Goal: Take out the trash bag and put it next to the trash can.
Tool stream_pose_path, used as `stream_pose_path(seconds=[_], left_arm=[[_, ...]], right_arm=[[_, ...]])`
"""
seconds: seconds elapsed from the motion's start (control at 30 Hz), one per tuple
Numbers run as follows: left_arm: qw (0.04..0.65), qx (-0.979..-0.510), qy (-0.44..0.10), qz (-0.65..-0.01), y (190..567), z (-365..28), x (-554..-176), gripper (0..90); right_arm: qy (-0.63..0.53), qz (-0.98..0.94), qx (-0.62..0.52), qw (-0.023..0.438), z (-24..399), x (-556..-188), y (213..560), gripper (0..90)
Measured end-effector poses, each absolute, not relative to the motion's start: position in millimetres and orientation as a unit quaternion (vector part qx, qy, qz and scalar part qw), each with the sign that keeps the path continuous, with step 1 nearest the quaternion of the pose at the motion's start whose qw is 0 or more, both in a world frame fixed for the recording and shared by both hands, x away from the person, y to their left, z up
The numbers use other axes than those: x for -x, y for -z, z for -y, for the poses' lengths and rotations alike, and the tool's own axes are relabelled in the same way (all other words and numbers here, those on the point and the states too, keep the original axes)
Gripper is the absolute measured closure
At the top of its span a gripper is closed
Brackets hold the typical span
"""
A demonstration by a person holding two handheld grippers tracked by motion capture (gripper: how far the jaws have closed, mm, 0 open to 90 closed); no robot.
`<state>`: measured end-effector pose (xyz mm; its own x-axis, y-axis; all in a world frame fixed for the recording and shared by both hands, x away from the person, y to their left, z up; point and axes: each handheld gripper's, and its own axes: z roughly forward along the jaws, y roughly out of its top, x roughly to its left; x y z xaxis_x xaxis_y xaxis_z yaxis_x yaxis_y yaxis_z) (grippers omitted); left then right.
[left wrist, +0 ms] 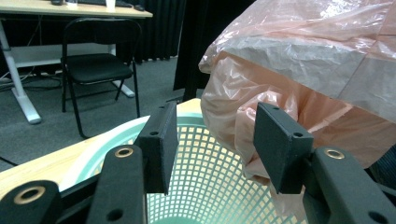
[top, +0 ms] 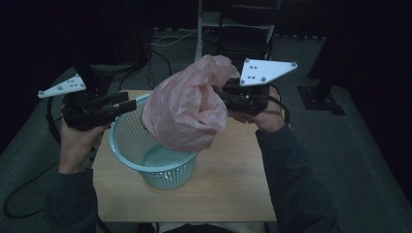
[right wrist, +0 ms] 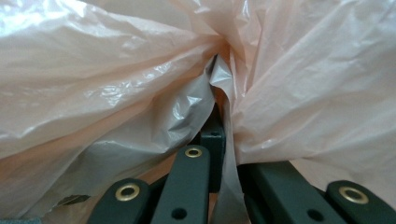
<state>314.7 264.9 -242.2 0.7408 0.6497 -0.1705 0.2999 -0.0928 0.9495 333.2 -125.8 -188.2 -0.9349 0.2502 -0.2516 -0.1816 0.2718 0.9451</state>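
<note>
Wooden table | basket upright | right gripper clamped on pink bag | left gripper jaws apart, empty, at basket rim.

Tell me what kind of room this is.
Probably an office or lab recording space: grey carpeted floor, a black folding chair beside a white-legged desk, and a small wooden table set before dark curtains.

Dim, murky high view with black surroundings; brighter, sharper gripper views, glare on plastic bag.
</note>
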Motion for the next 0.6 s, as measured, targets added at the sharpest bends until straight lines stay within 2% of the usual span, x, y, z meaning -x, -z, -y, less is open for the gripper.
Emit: stream_pose_path(seconds=[0.6], left_arm=[[0.589, -0.725, -0.147, -0.325, 241.9, -263.3, -313.9, 50.0]], right_arm=[[-0.590, -0.784, -0.020, 0.193, 139.7, -324.9, 182.4, 89.4]])
